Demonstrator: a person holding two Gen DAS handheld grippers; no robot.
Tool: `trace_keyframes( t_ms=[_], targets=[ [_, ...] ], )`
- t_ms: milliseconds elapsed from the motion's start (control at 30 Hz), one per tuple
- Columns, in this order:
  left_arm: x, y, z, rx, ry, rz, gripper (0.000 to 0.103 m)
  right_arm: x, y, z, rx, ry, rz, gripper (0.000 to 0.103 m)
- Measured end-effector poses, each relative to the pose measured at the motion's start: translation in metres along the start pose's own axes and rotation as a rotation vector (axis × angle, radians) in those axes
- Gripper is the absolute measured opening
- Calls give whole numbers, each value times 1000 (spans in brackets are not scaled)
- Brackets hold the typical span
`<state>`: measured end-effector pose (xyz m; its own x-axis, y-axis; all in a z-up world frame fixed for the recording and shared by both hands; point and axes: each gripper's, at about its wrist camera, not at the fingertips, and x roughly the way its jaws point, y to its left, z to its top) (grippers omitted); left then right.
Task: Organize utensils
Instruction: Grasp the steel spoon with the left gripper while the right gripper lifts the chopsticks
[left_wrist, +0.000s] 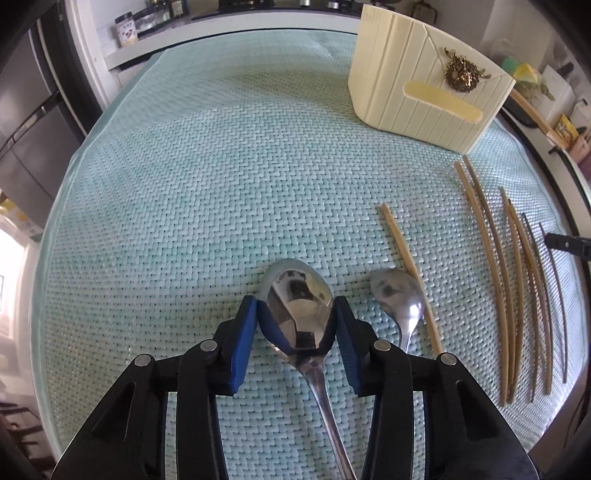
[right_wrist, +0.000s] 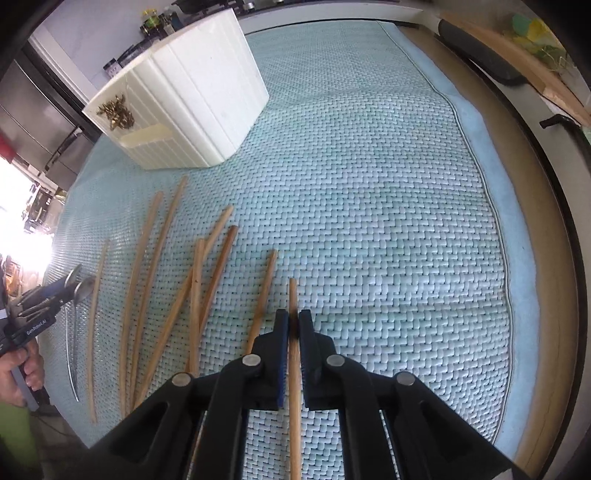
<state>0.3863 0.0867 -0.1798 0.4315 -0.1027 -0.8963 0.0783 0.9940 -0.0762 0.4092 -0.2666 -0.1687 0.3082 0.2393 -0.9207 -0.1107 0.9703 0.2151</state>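
Observation:
My left gripper has its blue pads pressed against both sides of the bowl of a large shiny spoon, whose handle runs back under the gripper. A smaller spoon lies just to its right on the woven mat, beside a single chopstick. My right gripper is shut on one wooden chopstick, which sticks out forward between the pads. Several loose chopsticks lie to its left. The left gripper with the spoon shows at the far left of the right wrist view.
A cream ribbed utensil holder with a gold ornament stands at the back of the pale green woven mat. More chopsticks lie in a row at the right. A hand holds the left gripper's grip. The table edge runs along the right.

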Motion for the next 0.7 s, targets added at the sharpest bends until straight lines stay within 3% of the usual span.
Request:
trace_keyframes(
  t_ms=[300,367,400,633,667,700],
  targets=[
    [-83,7,-26,-26,-212,-78,41,-80,25,-20,-88,-266,47,6],
    [-106,6,-32,-18,-263,-91,41,-97,16,-32,-106,-330,57,6],
    [-117,2,-38,-12,-288,-97,41,-103,10,-56,-113,-362,65,6],
    [-163,-5,-57,21,-400,-107,39,-162,21,-84,-152,-538,93,6],
    [-167,-3,-59,19,-411,-107,38,-167,23,-89,-158,-558,92,6],
    [-171,-3,-61,20,-420,-107,29,-172,26,-93,-165,-577,91,6]
  ],
)
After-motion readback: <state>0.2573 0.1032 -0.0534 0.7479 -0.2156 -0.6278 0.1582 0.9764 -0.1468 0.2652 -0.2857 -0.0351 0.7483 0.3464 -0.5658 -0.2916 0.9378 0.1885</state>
